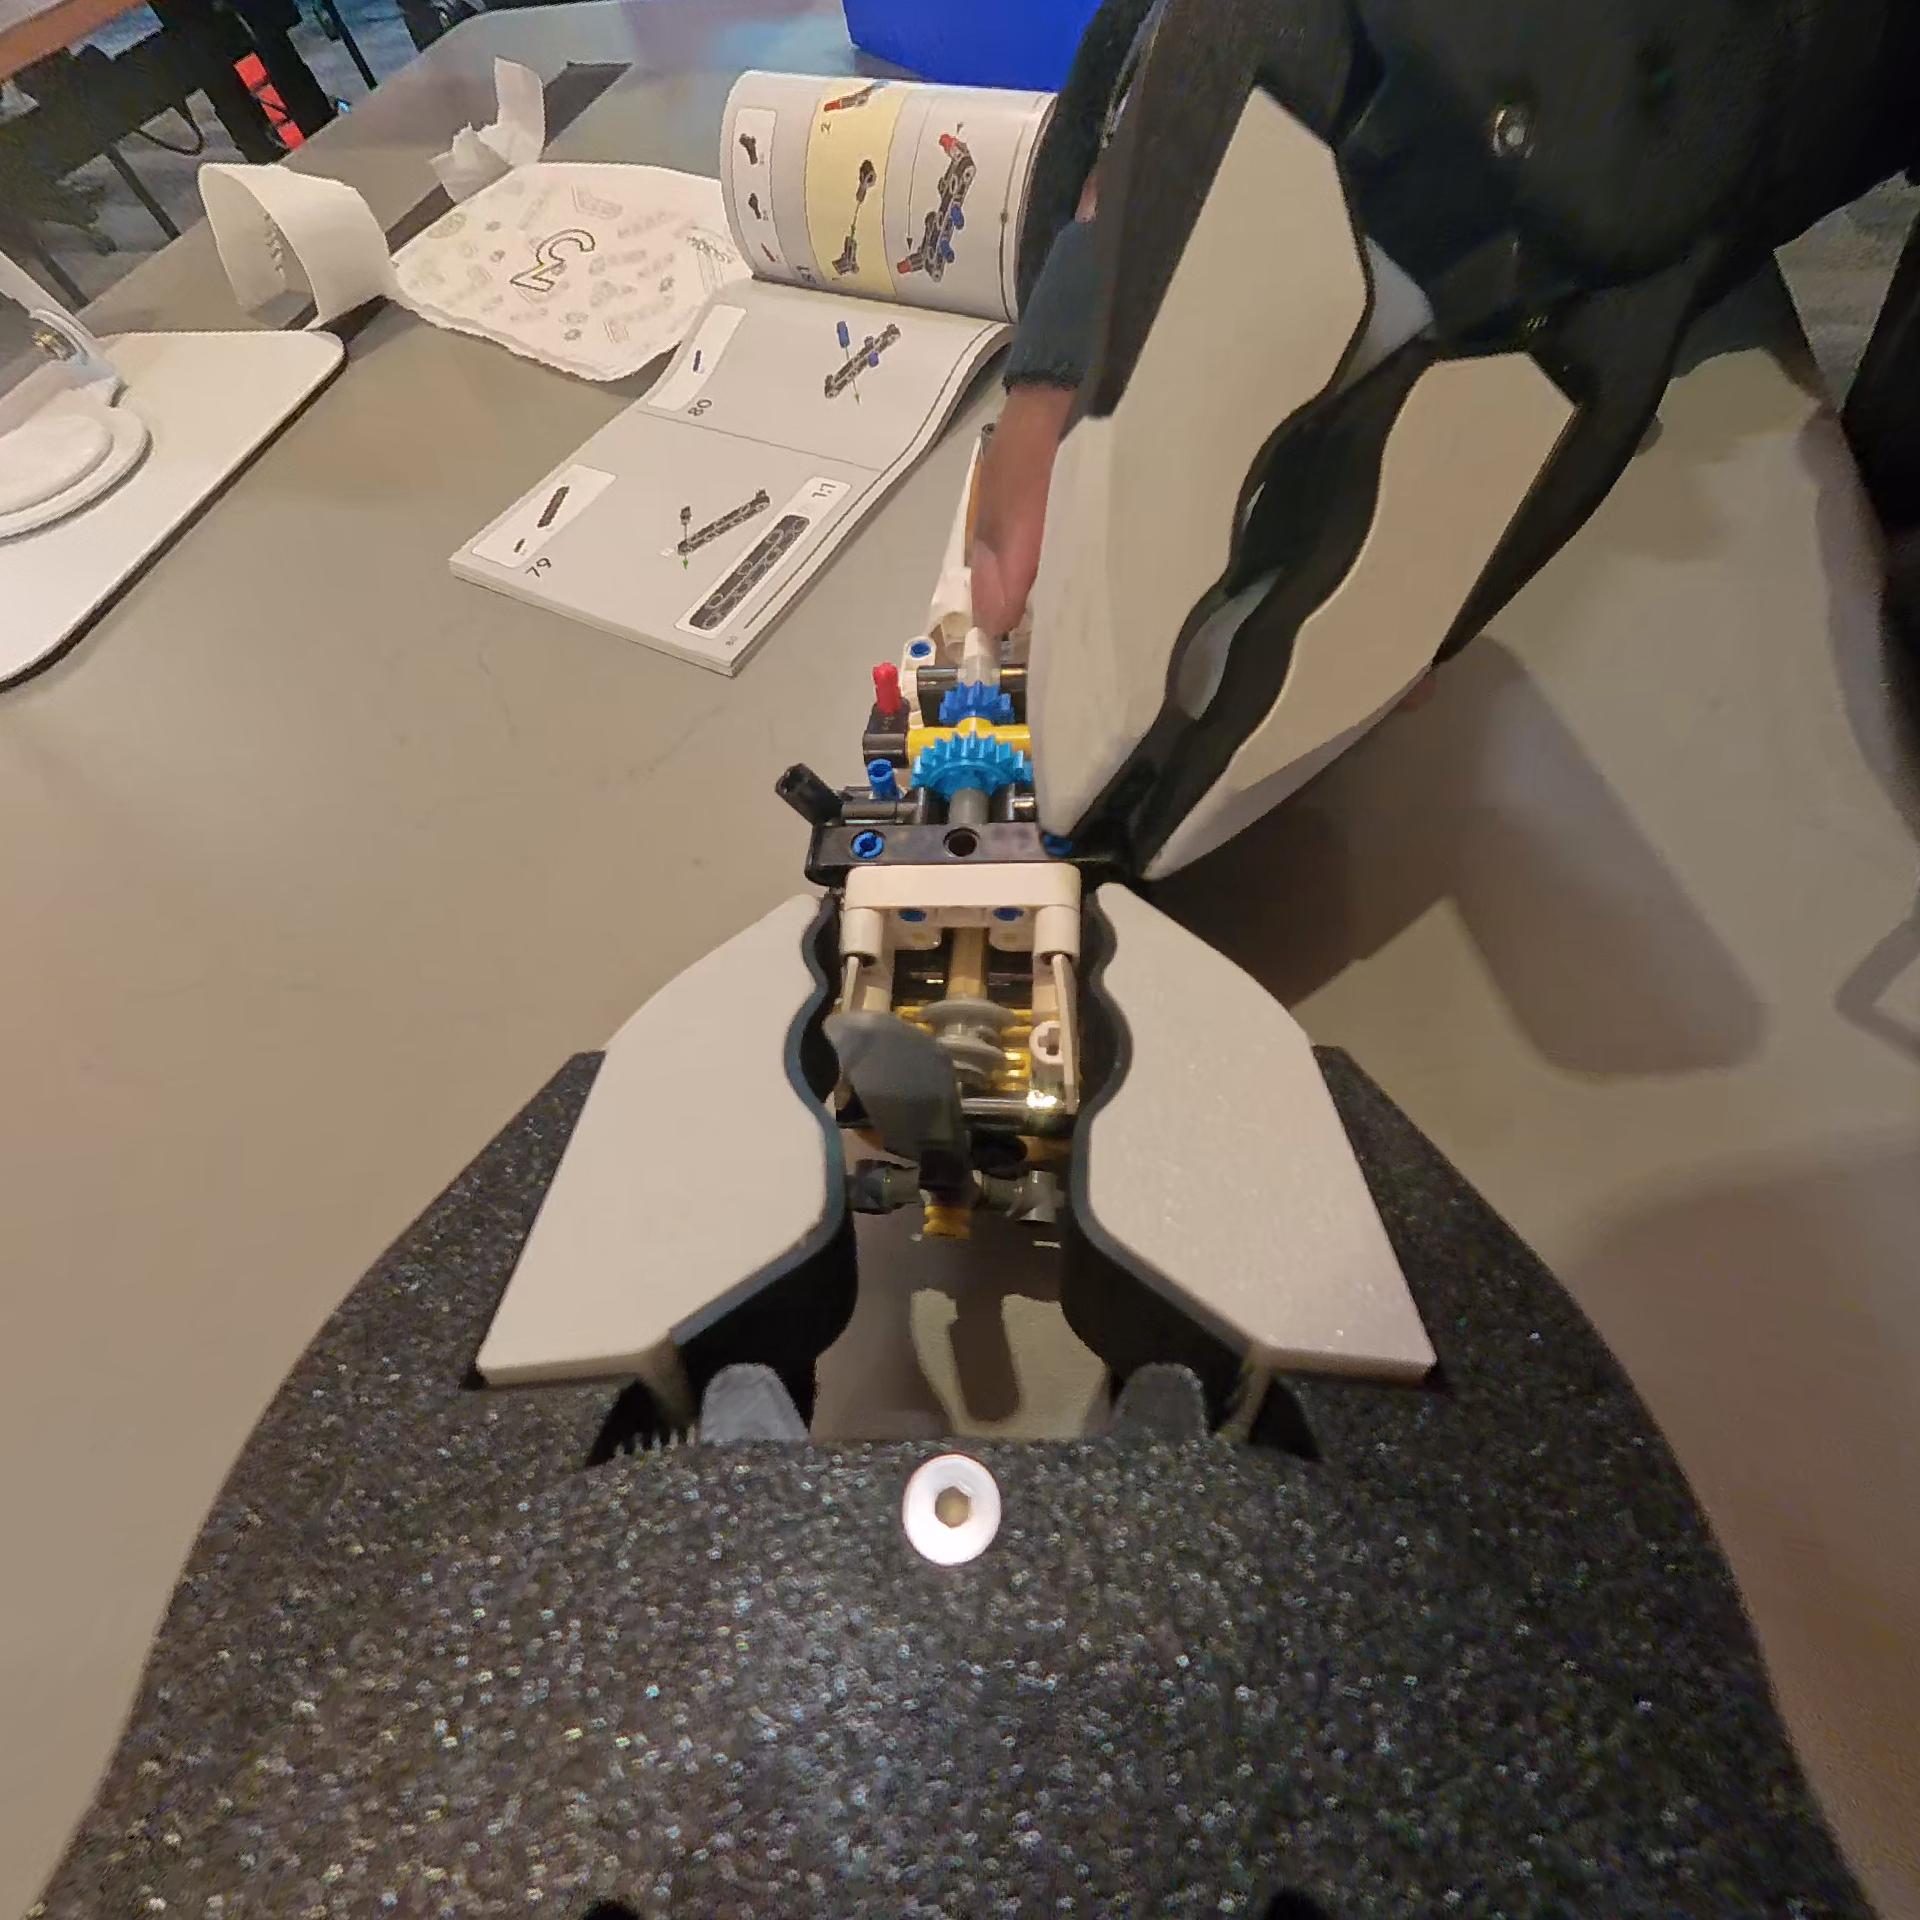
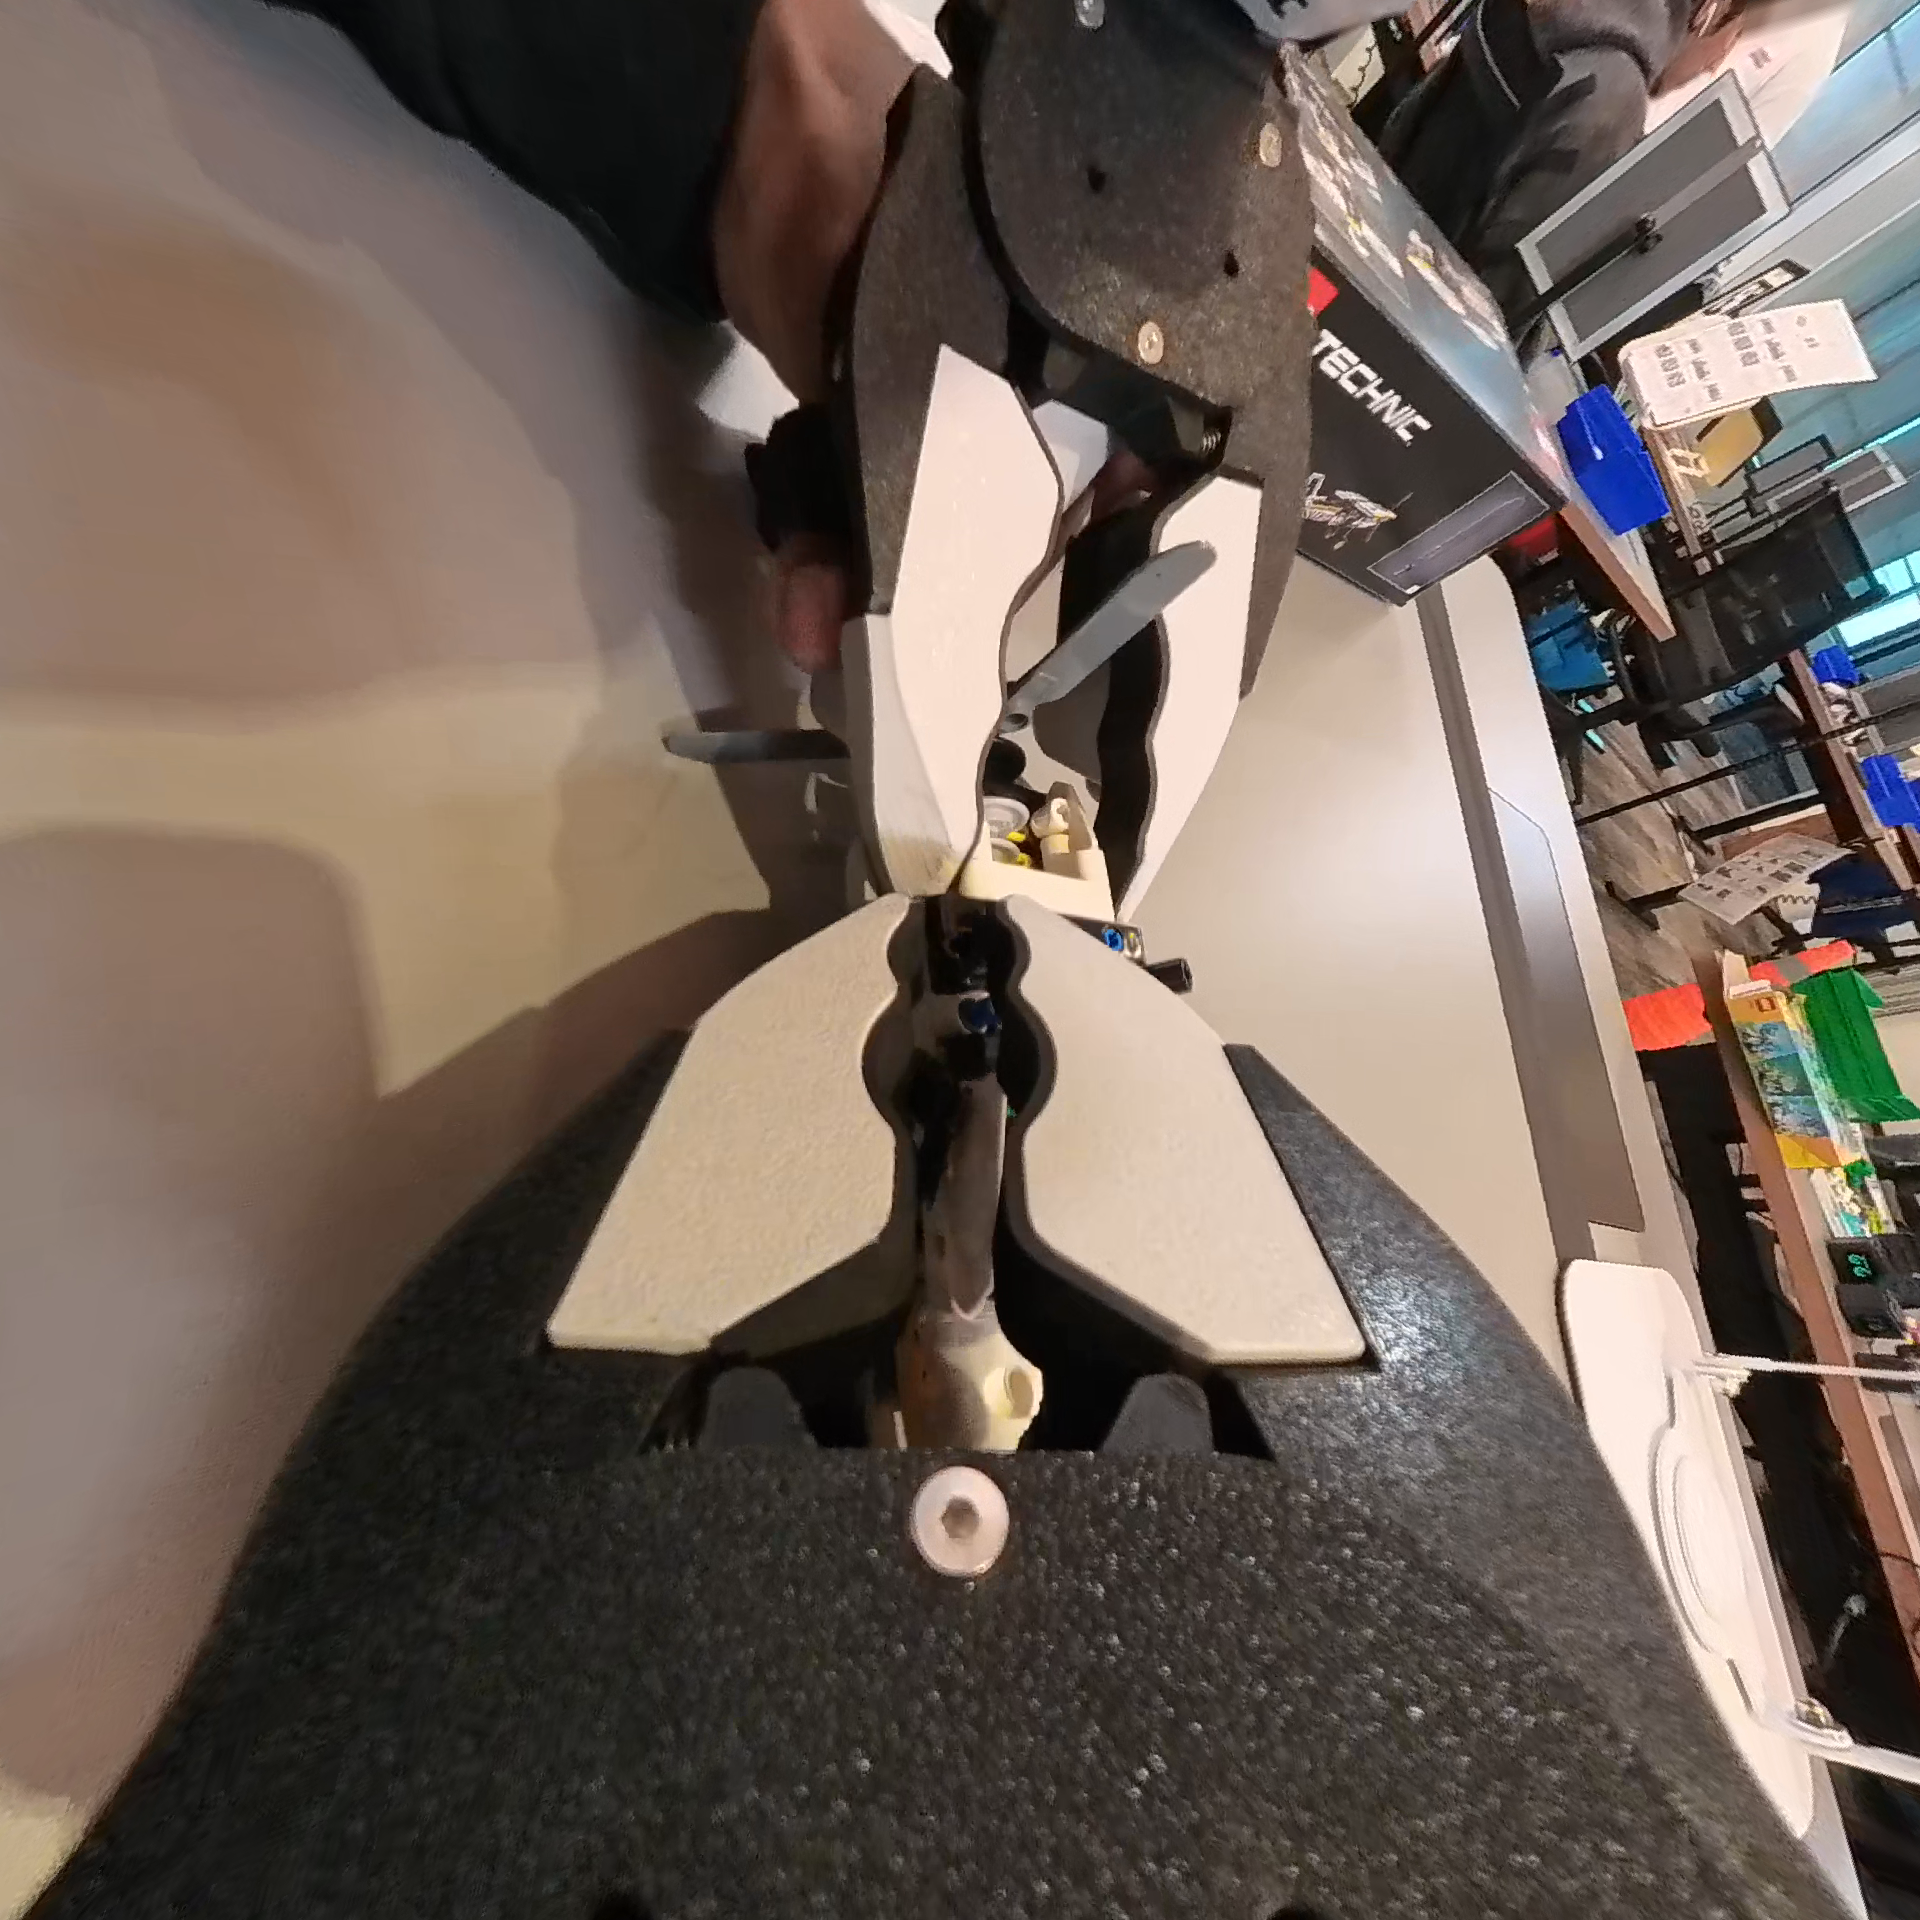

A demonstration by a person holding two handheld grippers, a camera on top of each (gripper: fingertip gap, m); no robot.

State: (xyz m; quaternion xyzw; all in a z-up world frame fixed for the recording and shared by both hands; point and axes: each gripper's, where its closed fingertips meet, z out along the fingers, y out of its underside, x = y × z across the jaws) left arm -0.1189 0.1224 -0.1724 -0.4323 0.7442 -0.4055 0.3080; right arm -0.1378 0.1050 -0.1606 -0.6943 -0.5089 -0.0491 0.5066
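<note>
L wrist view: left claw point(image 1: 961, 914) sits mid-wide, clamped on the white-framed end of a brick-built gearbox model point(image 1: 956, 997), pads pressing both sides of the frame. Model rests on the grey desk point(image 1: 312, 883) and runs away from the cam: white frame, then black beam, then blue gears point(image 1: 961, 764) w/ a yellow piece between. Right claw point(image 1: 1117, 852) comes down from upper right, tips at the black beam's right end, jaws nearly together. A bare fingertip point(image 1: 1003, 561) touches the model's far white part. Open instruction booklet point(image 1: 748, 457) lies behind on the left, a crumpled paper bag point(image 1: 540, 260) beyond it, white tray point(image 1: 156, 436) at far left.

R wrist view: right claw point(image 2: 961, 914) is narrow, gripping a thin black part of the same model; blue pin seen between the pads. Left claw point(image 2: 1029, 862) opposite holds the white frame. Dark product box point(image 2: 1392, 416) on the desk behind it, shelves w/ blue bins further right.
</note>
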